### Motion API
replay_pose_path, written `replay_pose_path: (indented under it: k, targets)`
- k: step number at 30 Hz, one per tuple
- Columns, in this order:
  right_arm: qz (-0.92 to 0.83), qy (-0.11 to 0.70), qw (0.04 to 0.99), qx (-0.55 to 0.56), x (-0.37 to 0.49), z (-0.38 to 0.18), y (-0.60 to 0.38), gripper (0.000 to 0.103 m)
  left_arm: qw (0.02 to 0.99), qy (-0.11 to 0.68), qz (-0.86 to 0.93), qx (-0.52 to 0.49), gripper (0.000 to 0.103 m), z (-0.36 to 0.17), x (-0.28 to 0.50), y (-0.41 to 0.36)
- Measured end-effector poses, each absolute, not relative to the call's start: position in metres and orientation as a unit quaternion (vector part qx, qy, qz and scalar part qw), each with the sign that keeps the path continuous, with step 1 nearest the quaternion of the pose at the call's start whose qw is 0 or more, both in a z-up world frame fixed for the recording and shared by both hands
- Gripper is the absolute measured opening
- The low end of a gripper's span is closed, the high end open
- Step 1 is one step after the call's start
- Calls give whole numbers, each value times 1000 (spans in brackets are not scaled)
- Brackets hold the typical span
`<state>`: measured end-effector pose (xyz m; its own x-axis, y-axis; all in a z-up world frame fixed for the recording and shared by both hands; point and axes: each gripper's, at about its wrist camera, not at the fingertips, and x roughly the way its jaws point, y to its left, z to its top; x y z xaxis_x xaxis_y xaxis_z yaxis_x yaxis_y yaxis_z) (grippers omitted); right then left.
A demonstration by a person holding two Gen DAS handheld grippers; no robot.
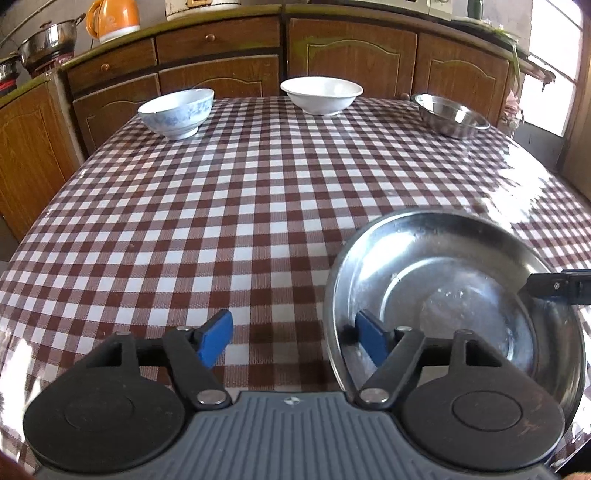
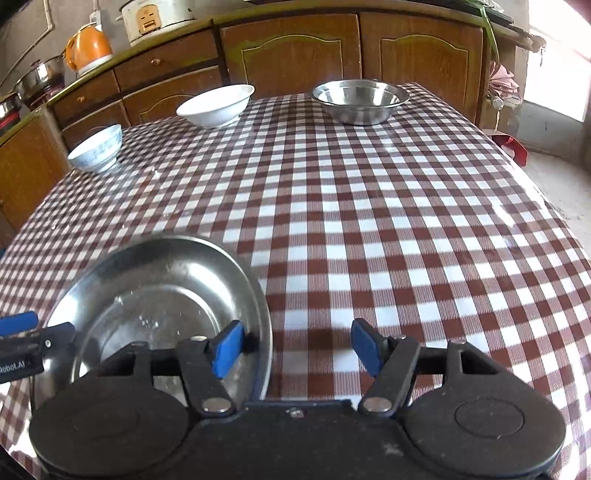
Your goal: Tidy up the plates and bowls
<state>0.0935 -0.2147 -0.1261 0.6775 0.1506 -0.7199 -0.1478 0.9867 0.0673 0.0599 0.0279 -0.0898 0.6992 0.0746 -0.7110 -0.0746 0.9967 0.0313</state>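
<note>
A steel plate (image 1: pixel 461 295) lies on the checked table near the front edge; it also shows in the right wrist view (image 2: pixel 159 295). My left gripper (image 1: pixel 295 341) is open and straddles the plate's left rim, one blue pad inside the plate and one outside. My right gripper (image 2: pixel 297 347) is open and straddles the plate's right rim the same way. At the far edge stand a blue-patterned bowl (image 1: pixel 177 112), a white bowl (image 1: pixel 321 94) and a steel bowl (image 1: pixel 450 114). They also show in the right wrist view: the blue-patterned bowl (image 2: pixel 96 149), the white bowl (image 2: pixel 216 105), the steel bowl (image 2: pixel 360 99).
The checked tablecloth (image 1: pixel 240 206) covers the table. Wooden cabinets (image 1: pixel 351 55) stand behind it, with an orange kettle (image 1: pixel 112 18), a steel pot (image 1: pixel 48 40) and a rice cooker (image 2: pixel 155 18) on top. Floor shows at the right (image 2: pixel 561 184).
</note>
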Motion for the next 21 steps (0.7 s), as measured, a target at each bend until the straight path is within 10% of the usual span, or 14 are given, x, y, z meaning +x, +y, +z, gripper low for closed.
replay_pose_path:
  k: [6,8,11,21]
  targets:
    - [103,402,910,11,96,-129,-212,78,919,394,22,-18,75,-95,64,28]
    - [103,401,910,13,96,-129,-212,78,920,391,5,-24,56,-94,65,26]
    - [133,402,905,40,94,-129,-210,29,919,392,-28,-38,31,-92,67,19]
    - [124,387,913,40,94,-115,-194,29,923,383,-5,-45,29,-76,68,22]
